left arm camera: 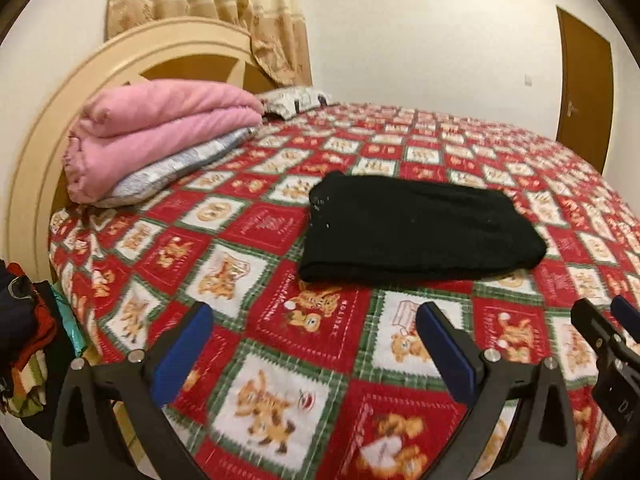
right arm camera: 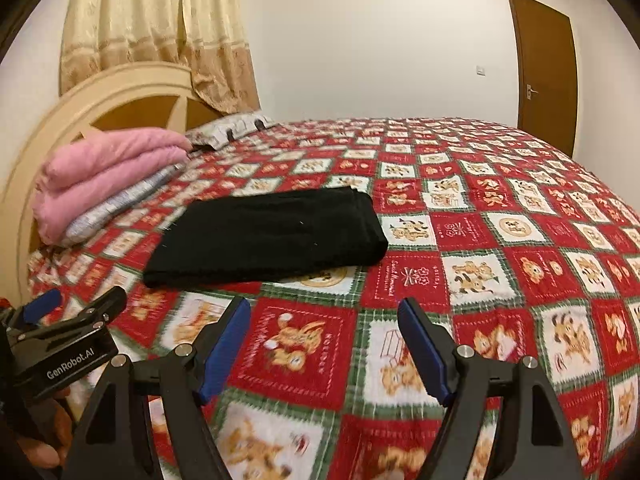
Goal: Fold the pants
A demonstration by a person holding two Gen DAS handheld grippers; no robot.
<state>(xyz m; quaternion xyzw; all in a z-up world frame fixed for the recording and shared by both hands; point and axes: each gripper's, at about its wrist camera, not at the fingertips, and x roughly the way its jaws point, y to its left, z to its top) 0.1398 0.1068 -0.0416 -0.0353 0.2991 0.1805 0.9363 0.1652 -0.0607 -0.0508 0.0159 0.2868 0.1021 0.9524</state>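
Pants (left arm camera: 420, 228), black and folded into a flat rectangular bundle, lie on the bed (left arm camera: 280, 320), on its red, white and green checked bedspread, and serve as the landmark for everything else. Nearer the cameras than the pants, both tongs hang over the bedspread without touching the cloth. The left tongs (left arm camera: 314, 330) stand wide, with only the bedspread showing between their blue pads. The right tongs (right arm camera: 324, 328) also stand wide and hold nothing. Beyond the pants and to their left, toward the curved cream headboard (left arm camera: 120, 60), a folded pink blanket (left arm camera: 160, 120) sits on top of a pale pillow (left arm camera: 180, 164). Behind the blanket hangs a cream curtain (left arm camera: 208, 8). Far to the right of the pants, past the bed's edge, a brown door (right arm camera: 548, 72) stands in the white wall.
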